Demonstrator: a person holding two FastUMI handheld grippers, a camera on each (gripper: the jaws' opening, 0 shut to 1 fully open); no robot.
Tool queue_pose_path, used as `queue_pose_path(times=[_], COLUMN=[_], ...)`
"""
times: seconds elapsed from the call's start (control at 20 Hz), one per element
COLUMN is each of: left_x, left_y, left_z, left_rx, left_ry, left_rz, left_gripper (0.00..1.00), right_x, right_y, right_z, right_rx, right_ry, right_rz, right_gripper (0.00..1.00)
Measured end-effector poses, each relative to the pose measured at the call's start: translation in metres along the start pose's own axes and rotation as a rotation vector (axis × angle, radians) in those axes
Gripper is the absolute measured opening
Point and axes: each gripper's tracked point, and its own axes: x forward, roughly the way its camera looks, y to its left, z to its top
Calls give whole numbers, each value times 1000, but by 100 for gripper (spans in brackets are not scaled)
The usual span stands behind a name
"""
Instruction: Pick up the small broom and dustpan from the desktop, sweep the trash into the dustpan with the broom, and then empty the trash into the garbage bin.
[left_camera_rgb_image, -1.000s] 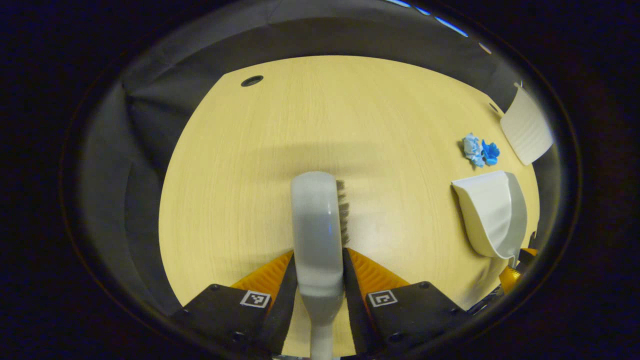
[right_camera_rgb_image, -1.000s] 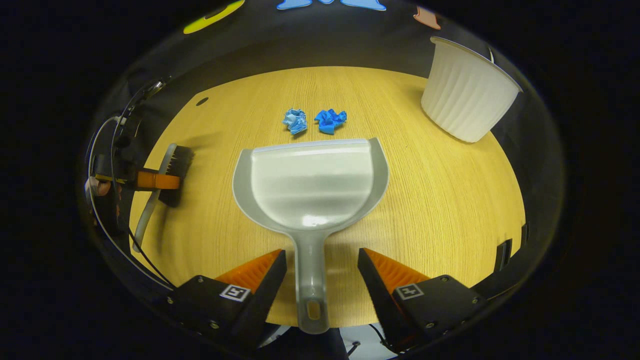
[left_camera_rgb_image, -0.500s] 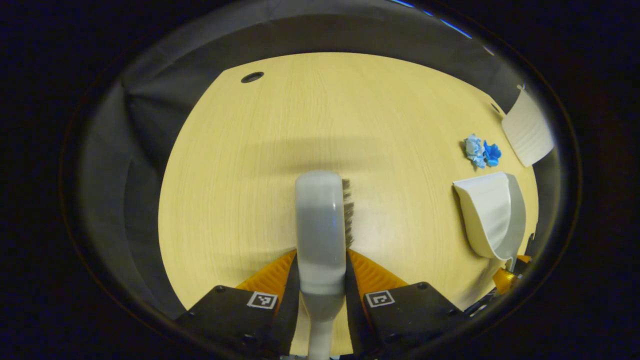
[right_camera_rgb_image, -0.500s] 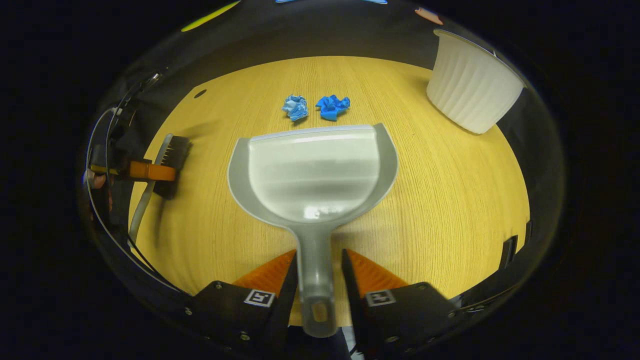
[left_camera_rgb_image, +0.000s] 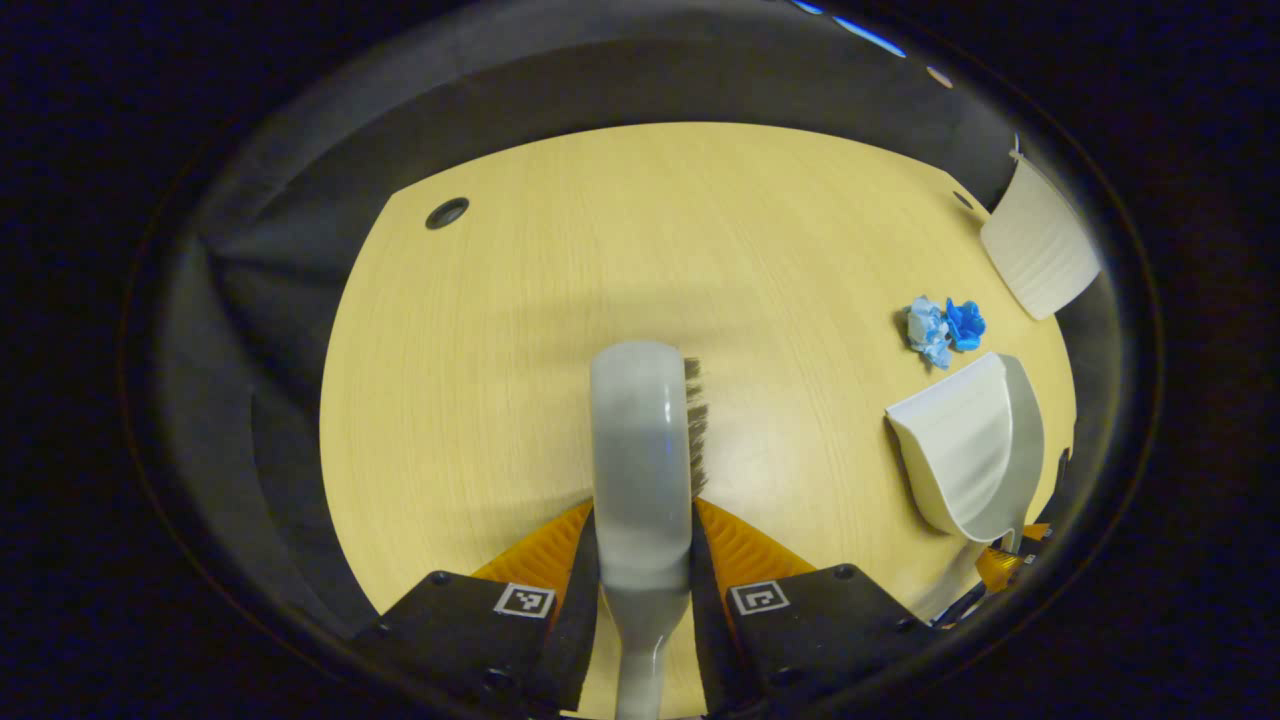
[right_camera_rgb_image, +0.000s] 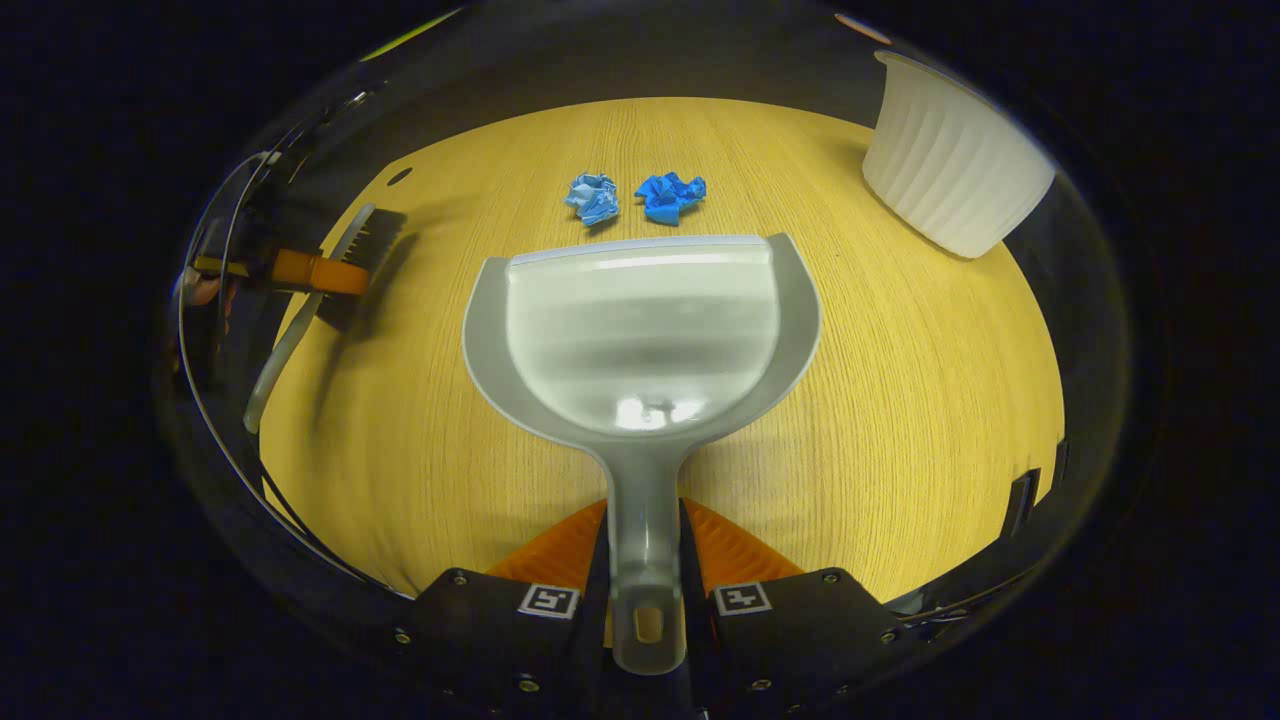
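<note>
Left gripper view: my left gripper (left_camera_rgb_image: 642, 560) has its jaws clamped on the broom (left_camera_rgb_image: 640, 450), bristles turned to the right, held over the surface (left_camera_rgb_image: 600, 250). Right gripper view: my right gripper (right_camera_rgb_image: 645, 590) has its jaws pressed on the dustpan (right_camera_rgb_image: 640, 330) handle, its lip just short of the two blue paper wads (right_camera_rgb_image: 635, 197) ahead; the garbage bin (right_camera_rgb_image: 950, 165) stands far right. I judge both tools are in hand and sweeping comes next: bring the broom beyond the wads and draw them back into the pan.
</note>
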Motion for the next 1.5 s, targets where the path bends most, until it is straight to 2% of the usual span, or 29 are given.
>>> queue_pose_path(times=[0.05,0.1,0.45,0.55,0.6,0.65,0.85,0.9,0.95,1.5], left_x=[3,6,41,49,53,57,67,68,69,77], left_y=[-4,-9,-46,-60,-66,-74,-102,-107,-112,-167], left_z=[10,21,84,98,104,110,131,137,143,163], left_rx=[23,44,252,297,317,337,410,431,454,652], left_ry=[-2,-3,2,7,9,12,6,3,1,-17], left_rz=[-4,-10,-26,-39,-46,-53,-75,-81,-86,-157], left_gripper=[48,49,48,52,52,52,49,50,49,50], right_x=[0,0,1,0,0,0,0,1,1,3], right_y=[0,1,3,3,3,3,4,4,3,3], right_z=[1,0,1,1,1,2,2,1,2,6], right_rx=[4,5,12,17,19,21,25,25,24,27], right_ry=[3,7,36,42,46,49,59,60,62,59], right_rz=[3,6,23,26,27,27,29,29,29,35], right_gripper=[31,35,35,35,39,35,35,39,35,35])
